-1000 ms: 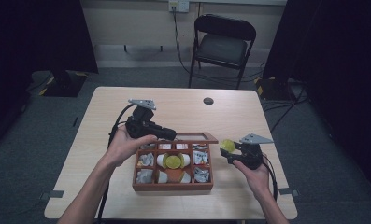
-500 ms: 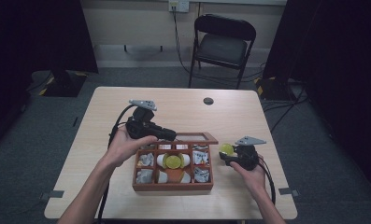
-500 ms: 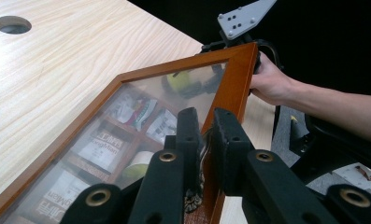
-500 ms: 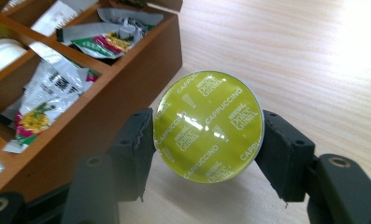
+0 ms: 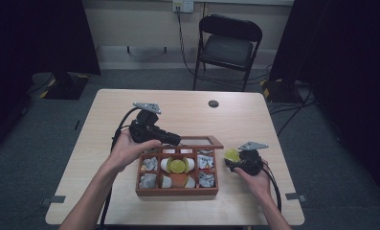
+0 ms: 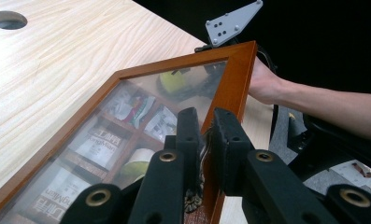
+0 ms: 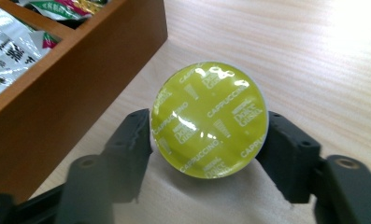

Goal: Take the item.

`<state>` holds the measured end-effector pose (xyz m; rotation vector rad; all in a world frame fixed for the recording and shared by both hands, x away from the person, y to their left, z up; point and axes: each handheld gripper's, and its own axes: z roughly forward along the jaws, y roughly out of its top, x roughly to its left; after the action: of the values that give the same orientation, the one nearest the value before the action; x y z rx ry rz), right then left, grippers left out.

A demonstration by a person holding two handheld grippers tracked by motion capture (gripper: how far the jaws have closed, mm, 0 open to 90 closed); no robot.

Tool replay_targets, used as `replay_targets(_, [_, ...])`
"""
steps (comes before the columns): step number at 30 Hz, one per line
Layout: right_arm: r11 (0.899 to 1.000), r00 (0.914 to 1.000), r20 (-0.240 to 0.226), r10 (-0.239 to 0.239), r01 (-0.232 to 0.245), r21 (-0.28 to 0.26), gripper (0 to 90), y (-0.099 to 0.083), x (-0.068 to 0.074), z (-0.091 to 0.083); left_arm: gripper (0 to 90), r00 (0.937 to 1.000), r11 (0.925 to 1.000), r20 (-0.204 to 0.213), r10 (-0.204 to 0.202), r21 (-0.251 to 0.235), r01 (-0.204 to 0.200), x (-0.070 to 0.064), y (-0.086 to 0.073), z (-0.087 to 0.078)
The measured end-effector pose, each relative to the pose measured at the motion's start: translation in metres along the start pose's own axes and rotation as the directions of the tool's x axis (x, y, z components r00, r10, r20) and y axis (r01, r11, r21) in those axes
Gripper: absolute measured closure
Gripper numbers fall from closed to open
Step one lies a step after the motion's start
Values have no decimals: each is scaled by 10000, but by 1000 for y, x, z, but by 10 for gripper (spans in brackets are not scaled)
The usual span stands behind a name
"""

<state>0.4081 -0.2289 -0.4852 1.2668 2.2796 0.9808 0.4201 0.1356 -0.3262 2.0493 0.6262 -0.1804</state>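
Nine-compartment box (image 5: 177,191), sachets (image 5: 206,161), seemingly pods (image 5: 177,166), lid (image 6: 230,88) raised

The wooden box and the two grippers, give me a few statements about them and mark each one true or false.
1. The right gripper is shut on a green capsule printed "cappuccino". True.
2. That capsule sits inside the wooden box. False: it is held outside the box, beside its right wall, over the table.
3. The left gripper grips the edge of the box's glass lid, which is propped open. True.
4. The box's compartments are empty. False: they hold sachets and another green capsule in the middle.
5. A chair stands beyond the table. True.
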Motion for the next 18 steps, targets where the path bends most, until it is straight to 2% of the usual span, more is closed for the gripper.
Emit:
replay_targets(2, [10000,10000,4,92,-92,9,312,0,0,0,816,10000,10000,11,5,6,-5,0,0,0])
replay_targets(8, [9983,9992,-86,379,-383,-450,224,1,-2,-11,816,10000,10000,-25,48,-18,-48,0,0,0])
replay_targets(14, [9971,9982,-208,555,-565,-509,190,-4,-4,-27,817,9999,9999,-87,102,31,-102,-1,1,0])
replay_targets(18, [9985,9991,-239,346,-356,-409,198,-14,-4,-38,816,9999,9999,-39,110,38,-110,-1,1,0])
